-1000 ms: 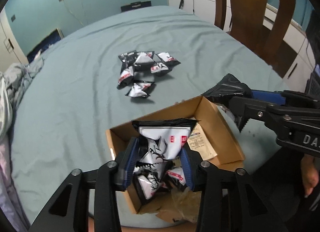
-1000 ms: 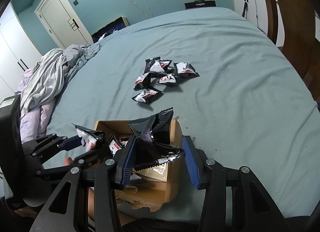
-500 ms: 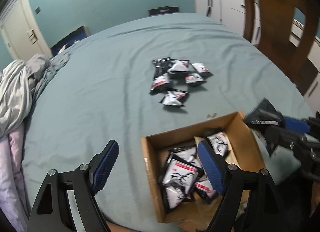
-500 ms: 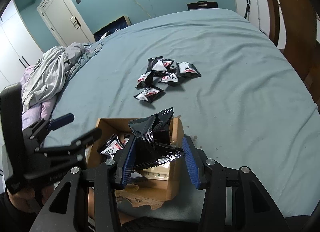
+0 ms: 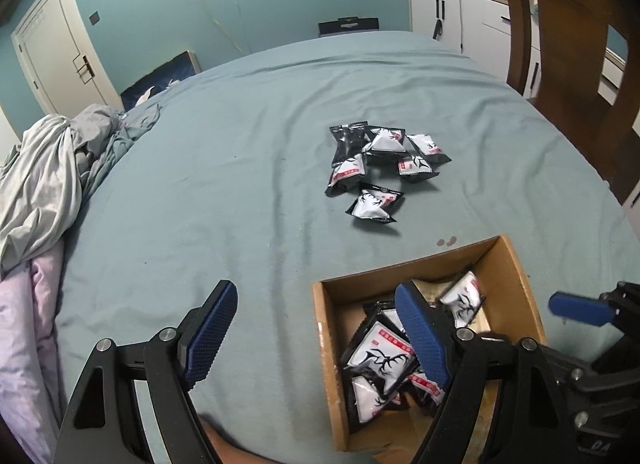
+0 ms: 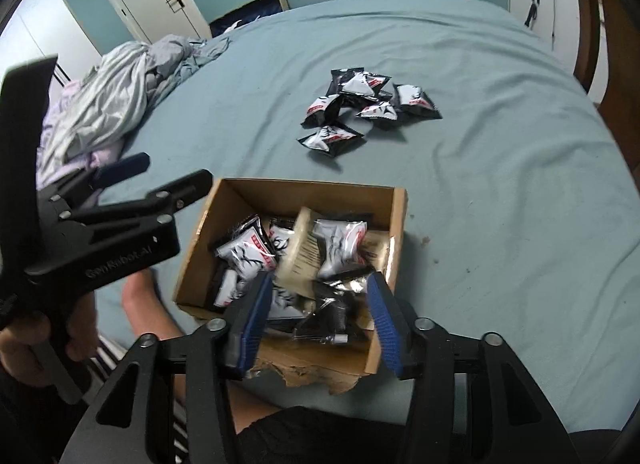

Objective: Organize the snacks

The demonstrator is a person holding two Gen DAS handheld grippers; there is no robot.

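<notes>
While the cardboard box (image 6: 394,220) sits on the teal bedsheet (image 6: 500,192), everything else lines up around it. Way off to its left there's a crumpled grey blanket (image 6: 116,92). Just left of the box, the left gripper (image 5: 316,328) hangs with its jaws spread wide, nothing in them. Inside the box there's a jumble of black and white snack packets (image 6: 250,252). Over the box's near edge, the right gripper (image 6: 316,316) has its jaws opening, with a dark foil packet (image 6: 332,308) lying loose between them, pads not pressing it. Beyond the box, a bit to the right, a loose pile of snacks (image 6: 360,104) waits on the sheet.
</notes>
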